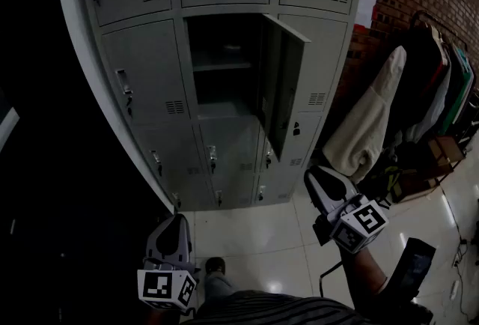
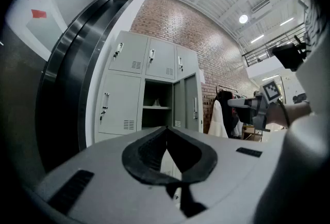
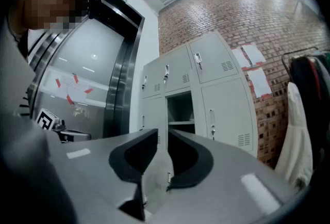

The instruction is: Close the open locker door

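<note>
While the locker door (image 1: 284, 91) juts open from the middle compartment of the lockers (image 1: 142, 69), no closing is done. The left tongs (image 1: 178, 225), pressed together, and the right tongs (image 1: 320, 180), narrowly parted, hang empty, well apart from it.

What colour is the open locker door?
Light grey. The open locker door shows best in the head view.
</note>
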A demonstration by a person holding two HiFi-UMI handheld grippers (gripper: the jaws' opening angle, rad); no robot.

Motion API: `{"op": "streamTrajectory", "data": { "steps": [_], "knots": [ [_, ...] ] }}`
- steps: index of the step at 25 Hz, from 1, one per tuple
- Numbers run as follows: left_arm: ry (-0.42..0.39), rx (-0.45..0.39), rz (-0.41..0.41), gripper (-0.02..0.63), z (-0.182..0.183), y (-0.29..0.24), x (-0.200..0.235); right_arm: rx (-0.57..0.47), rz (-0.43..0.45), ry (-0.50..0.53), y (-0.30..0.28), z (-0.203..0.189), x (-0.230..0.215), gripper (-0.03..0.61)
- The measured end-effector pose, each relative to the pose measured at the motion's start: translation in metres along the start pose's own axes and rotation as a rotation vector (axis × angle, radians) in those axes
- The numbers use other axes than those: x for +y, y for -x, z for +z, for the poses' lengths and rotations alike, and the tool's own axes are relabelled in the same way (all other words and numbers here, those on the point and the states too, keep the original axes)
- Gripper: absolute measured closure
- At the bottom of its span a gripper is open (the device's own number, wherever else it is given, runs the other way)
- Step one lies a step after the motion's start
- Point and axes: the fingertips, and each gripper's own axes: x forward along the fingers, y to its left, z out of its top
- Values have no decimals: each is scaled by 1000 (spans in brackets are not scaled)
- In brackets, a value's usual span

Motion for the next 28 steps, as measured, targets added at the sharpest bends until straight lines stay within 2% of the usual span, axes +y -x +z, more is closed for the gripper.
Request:
{"op": "streamTrajectory", "data": {
  "steps": [3, 5, 8, 10, 17, 20, 25, 28],
  "knots": [
    [-1, -22, -27, 607, 3, -25, 13, 0, -18, 11, -38, 5, -34, 441],
    [-9, -27, -49, 607, 4, -44, 24, 4, -25, 30, -65, 5, -53, 404],
    [-12, -37, -82, 607, 8, -81, 42, 35, -38, 119, -103, 2, -80, 349],
    [-10, -45, -113, 607, 15, -109, 52, 53, -33, 144, -123, 1, -94, 333],
    [-18, -64, -241, 607, 36, -194, 70, 83, 1, 162, -164, -12, -103, 319],
    [-14, -61, -281, 607, 36, -215, 70, 67, 10, 150, -170, -12, -97, 342],
    [-1, -44, -308, 607, 32, -233, 73, 84, 32, 190, -179, -15, -71, 413],
    [9, -39, -307, 607, 30, -238, 76, 92, 43, 188, -194, -18, -49, 413]
  ]
}}
